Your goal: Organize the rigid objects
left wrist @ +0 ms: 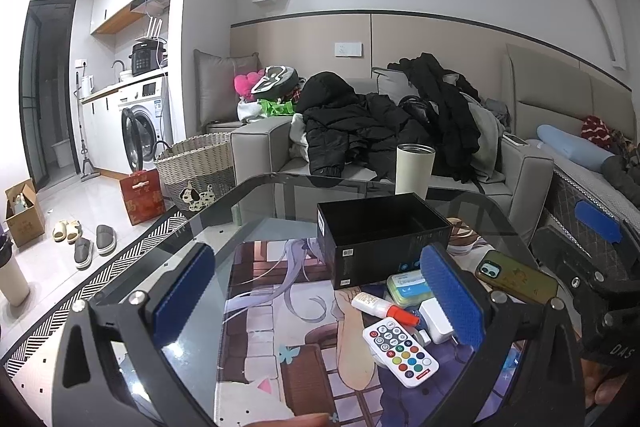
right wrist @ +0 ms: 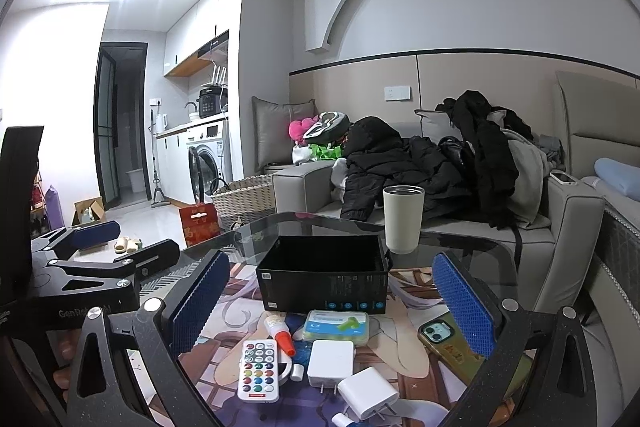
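Note:
An open, empty black box [left wrist: 380, 239] [right wrist: 324, 273] stands on the glass table's printed mat. In front of it lie a white remote with coloured buttons [left wrist: 400, 351] [right wrist: 259, 371], a glue bottle with a red cap [left wrist: 384, 307] [right wrist: 280, 333], a teal case [left wrist: 408, 287] [right wrist: 336, 325], white chargers [left wrist: 436, 321] [right wrist: 332, 363] and a phone in a green case [left wrist: 516, 277] [right wrist: 452, 347]. My left gripper [left wrist: 320, 299] is open and empty above the mat, left of the pile. My right gripper [right wrist: 332, 307] is open and empty over the pile.
A white tumbler [left wrist: 414, 169] [right wrist: 402, 219] stands behind the box near the table's far edge. A grey sofa [left wrist: 260, 143] piled with dark coats is beyond. A wicker basket [left wrist: 196, 163] and red bag [left wrist: 142, 197] sit on the floor at left.

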The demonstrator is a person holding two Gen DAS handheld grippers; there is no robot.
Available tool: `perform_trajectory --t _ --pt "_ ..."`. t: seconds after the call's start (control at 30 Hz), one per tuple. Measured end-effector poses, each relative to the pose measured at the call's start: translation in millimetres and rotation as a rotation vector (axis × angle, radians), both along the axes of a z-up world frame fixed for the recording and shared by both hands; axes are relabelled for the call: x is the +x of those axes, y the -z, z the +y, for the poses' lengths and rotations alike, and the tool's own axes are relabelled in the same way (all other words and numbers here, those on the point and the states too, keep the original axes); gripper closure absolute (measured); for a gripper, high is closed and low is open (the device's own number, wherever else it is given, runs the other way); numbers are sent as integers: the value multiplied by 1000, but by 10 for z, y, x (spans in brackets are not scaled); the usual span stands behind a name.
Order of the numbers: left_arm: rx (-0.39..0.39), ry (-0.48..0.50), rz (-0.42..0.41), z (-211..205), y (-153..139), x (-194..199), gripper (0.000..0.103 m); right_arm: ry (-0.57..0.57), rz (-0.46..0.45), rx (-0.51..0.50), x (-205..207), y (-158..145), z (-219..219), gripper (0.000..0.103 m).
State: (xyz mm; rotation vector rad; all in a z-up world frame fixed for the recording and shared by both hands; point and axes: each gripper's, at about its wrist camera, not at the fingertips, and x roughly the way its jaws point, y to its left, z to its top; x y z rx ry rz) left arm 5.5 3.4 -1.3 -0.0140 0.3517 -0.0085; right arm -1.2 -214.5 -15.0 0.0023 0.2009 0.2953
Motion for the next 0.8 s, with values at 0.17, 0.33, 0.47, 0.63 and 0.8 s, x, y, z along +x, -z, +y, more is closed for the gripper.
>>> perform_trajectory --t 0.17,0.33,0.47,0.63,0.8 --pt "0 -2 -1 -1 3 0 0 2 4 3 -6 10 0 0" --pt "0 -3 -1 2 -5 -7 0 -10 0 0 -5 -16 2 0" --pt "2 -2 -4 2 -9 -8 0 -11 -1 -3 -4 0 15 0" --pt "1 -4 -5 3 -11 -9 0 -10 0 -3 17 14 20 0" --pt "8 2 -25 -18 -38 -60 0 -11 0 -1 24 16 26 0"
